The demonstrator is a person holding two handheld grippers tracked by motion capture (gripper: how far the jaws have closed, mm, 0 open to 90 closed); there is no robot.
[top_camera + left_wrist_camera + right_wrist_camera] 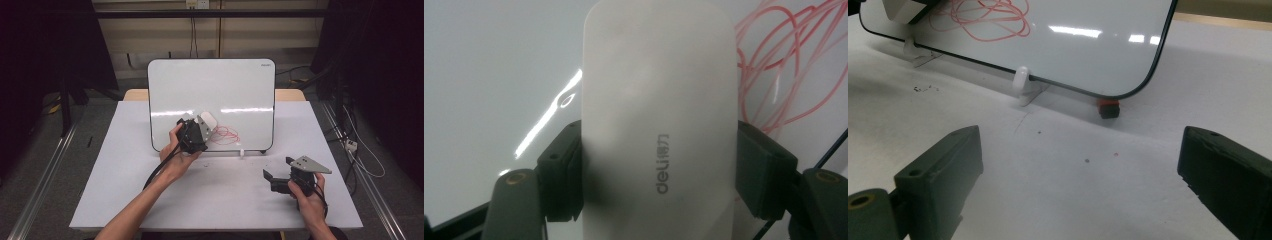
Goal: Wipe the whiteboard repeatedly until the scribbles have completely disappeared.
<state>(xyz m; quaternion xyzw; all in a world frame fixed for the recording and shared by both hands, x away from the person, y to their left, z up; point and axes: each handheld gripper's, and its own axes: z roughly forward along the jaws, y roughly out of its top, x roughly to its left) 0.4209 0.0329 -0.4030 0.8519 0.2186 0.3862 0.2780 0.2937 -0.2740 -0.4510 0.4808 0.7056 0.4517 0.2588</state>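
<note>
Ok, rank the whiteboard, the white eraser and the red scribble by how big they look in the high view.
1. whiteboard, by far the largest.
2. red scribble.
3. white eraser, partly hidden by the left hand-held gripper, so its rank against the scribble is unsure.

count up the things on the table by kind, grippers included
Black two-jaw grippers: 2, the left gripper shut on the eraser, the right gripper open
White rounded plastic whiteboard eraser: 1
White rounded-corner whiteboard with red scribble: 1
Clear plastic board stands: 2
Small black and red piece under the board's corner: 1
Total: 7
</note>
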